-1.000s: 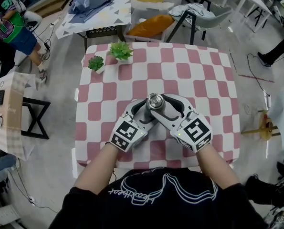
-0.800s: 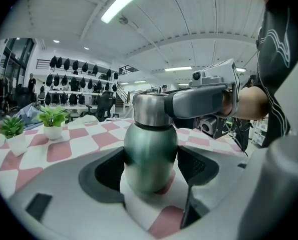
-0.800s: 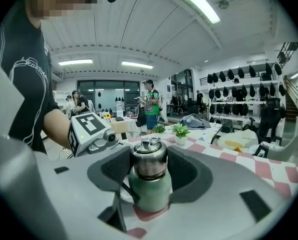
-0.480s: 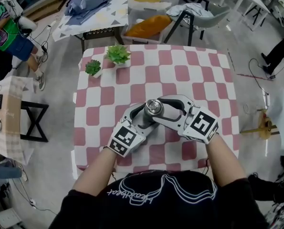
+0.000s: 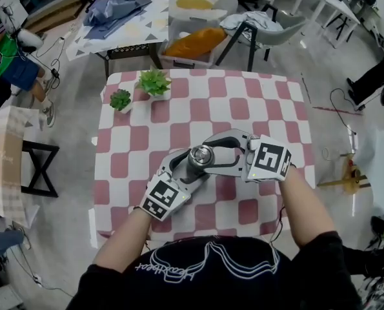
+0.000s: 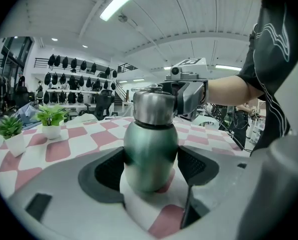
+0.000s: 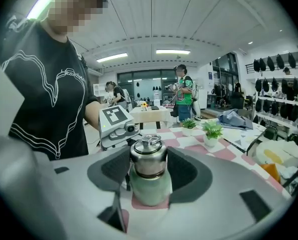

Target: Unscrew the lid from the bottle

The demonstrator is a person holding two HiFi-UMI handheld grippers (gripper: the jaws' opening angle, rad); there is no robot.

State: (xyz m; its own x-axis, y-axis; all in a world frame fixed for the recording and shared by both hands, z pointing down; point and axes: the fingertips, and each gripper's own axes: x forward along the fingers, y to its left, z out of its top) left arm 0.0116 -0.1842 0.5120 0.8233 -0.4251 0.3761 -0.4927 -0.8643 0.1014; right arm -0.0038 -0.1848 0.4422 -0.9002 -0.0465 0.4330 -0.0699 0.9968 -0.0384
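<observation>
At centre frame, the left gripper point(image 6: 151, 170) pinches the body of the green bottle point(image 6: 150, 146) while the right gripper point(image 7: 147, 171) clamps its jaws on the lid point(image 7: 147, 155).

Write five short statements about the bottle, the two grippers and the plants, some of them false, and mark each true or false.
1. The bottle stands upright on the checked table. True.
2. The lid lies on the table. False: it sits on the bottle.
3. The left gripper grips the bottle's green body. True.
4. The right gripper is empty. False: its jaws clamp the lid.
5. Two potted plants stand on the table. True.
</observation>
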